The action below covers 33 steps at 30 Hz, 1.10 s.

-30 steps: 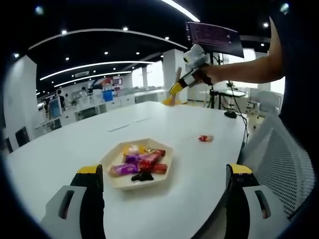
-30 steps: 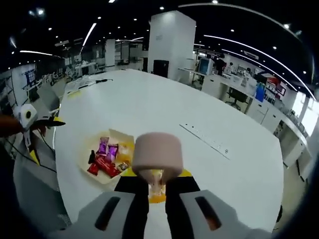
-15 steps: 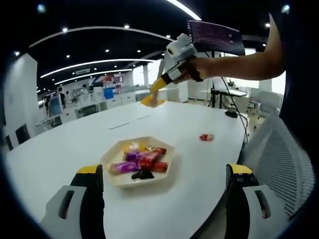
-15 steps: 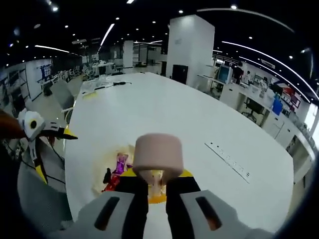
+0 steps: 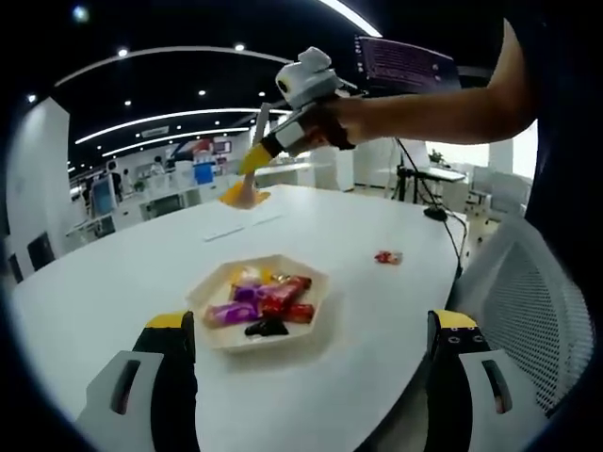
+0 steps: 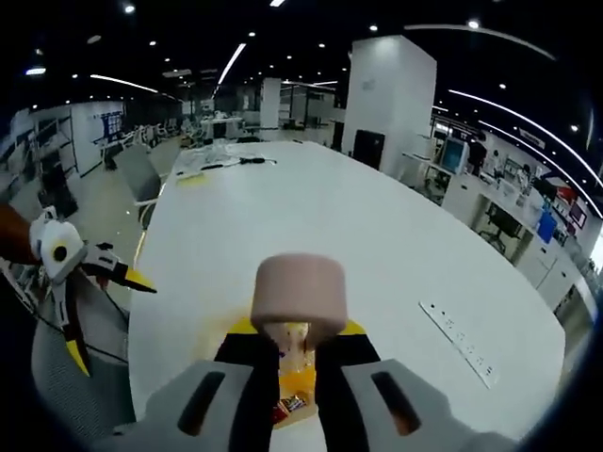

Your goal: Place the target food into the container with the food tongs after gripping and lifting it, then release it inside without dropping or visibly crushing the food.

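A pale hexagonal tray (image 5: 316,306) on the white table holds several wrapped snacks (image 5: 268,299) in red, purple and yellow. My left gripper (image 5: 311,363) stands wide open just in front of it, nothing between its fingers. A hand holds my right gripper (image 5: 243,193) high over the table beyond the tray, yellow tips pointing down-left. In the right gripper view its jaws (image 6: 300,330) are shut on a pinkish-tan round piece (image 6: 300,290). A dark snack wrapper (image 6: 287,407) peeks out below the jaws. The open left gripper (image 6: 108,301) shows at the left edge.
One red wrapped candy (image 5: 387,256) lies loose on the table right of the tray. A mesh chair back (image 5: 528,311) stands at the table's right edge. The long white table (image 6: 311,217) stretches away; chairs and desks stand further off.
The right gripper, still shut on the round piece, has swung leftward across the left gripper view. In the right gripper view the tray has slid under the jaws and out of sight.
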Motion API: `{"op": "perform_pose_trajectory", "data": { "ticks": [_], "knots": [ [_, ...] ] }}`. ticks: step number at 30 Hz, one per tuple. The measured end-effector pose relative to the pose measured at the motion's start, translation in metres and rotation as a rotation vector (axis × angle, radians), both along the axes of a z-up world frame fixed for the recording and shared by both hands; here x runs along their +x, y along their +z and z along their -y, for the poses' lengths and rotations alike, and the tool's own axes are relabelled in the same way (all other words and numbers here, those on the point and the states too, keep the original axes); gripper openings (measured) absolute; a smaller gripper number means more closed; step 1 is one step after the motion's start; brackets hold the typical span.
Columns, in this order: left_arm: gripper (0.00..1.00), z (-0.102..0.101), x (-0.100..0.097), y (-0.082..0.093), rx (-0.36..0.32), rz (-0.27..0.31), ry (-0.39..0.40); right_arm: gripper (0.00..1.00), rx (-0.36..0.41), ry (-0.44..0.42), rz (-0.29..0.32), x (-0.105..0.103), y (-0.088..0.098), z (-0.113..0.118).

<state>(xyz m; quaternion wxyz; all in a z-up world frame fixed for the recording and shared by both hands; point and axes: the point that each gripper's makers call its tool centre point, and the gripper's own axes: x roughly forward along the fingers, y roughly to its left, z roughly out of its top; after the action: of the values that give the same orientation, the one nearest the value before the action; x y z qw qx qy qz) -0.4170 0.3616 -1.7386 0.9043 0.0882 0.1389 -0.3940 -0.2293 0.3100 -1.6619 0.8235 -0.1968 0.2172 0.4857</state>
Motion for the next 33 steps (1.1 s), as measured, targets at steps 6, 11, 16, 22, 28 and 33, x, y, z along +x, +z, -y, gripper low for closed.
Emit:
{"op": "perform_pose_trajectory", "data": {
  "ticks": [6, 11, 16, 22, 28, 33],
  "knots": [
    [1.0, 0.0, 0.0, 0.0, 0.002, 0.001, 0.0, 0.13, -0.004, 0.027, 0.012, 0.001, -0.001, -0.025],
    [1.0, 0.0, 0.0, 0.0, 0.006, 0.005, 0.001, 0.13, -0.008, 0.048, 0.011, 0.0, -0.006, -0.038],
    [1.0, -0.002, 0.002, 0.002, -0.003, 0.01, 0.012, 0.15, -0.008, 0.052, 0.016, 0.001, -0.011, -0.039],
    [1.0, -0.002, 0.002, 0.002, -0.001, 0.01, 0.011, 0.17, -0.007, 0.054, 0.011, -0.001, -0.014, -0.034],
    [1.0, -0.001, 0.001, 0.0, -0.001, 0.003, 0.007, 0.18, 0.012, 0.049, 0.016, -0.002, -0.007, -0.03],
    [1.0, -0.003, 0.003, 0.003, -0.011, 0.009, 0.019, 0.19, 0.041, 0.057, 0.027, -0.004, -0.002, -0.025]
  ]
}}
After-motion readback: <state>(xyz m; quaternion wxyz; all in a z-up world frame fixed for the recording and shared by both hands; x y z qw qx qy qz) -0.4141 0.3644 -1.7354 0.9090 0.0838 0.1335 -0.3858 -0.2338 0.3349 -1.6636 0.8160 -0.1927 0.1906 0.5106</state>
